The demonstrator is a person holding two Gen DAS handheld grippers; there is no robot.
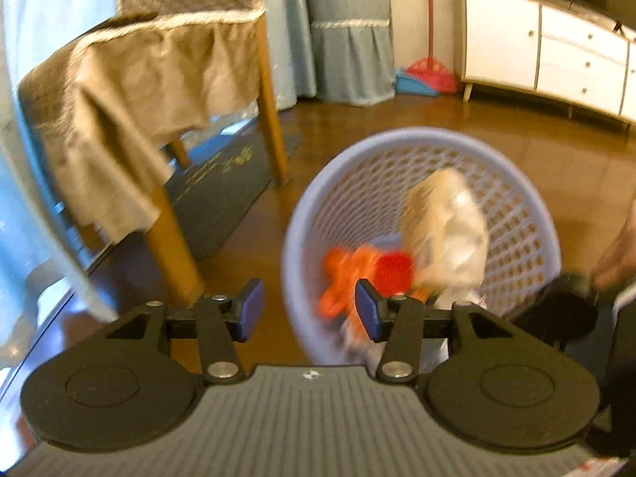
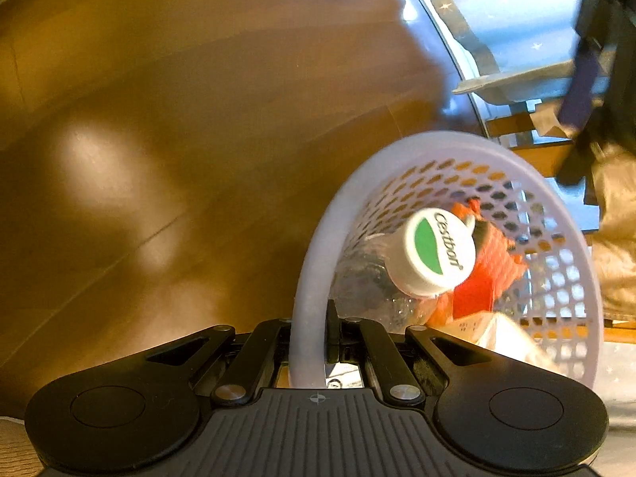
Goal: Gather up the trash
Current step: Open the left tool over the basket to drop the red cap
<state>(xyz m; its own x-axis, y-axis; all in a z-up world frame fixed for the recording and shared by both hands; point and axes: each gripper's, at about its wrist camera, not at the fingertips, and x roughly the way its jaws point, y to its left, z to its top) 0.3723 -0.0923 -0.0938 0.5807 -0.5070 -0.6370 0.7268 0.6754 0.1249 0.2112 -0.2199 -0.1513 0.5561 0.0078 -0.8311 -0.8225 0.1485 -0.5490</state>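
A lavender mesh trash basket [image 1: 532, 214] hangs above the brown floor, held at its rim [image 2: 314, 278] by my right gripper [image 2: 314, 338], which is shut on it. Inside lie orange-red wrappers [image 1: 357, 274], a crumpled beige and white paper [image 1: 445, 230], and a clear plastic bottle with a white and green cap [image 2: 437, 250]. My left gripper [image 1: 308, 310] stands open just above the basket's near rim, with nothing between its blue pads [image 1: 250, 310]. The crumpled paper looks blurred, just in front of the left fingers.
A wooden chair [image 1: 270, 91] draped in tan cloth stands to the left over a dark mat [image 1: 222, 187]. A white cabinet [image 1: 556, 51] lines the far right wall, with a red and blue dustpan [image 1: 425, 75] beside a grey curtain. A hand [image 1: 616, 254] shows at the right edge.
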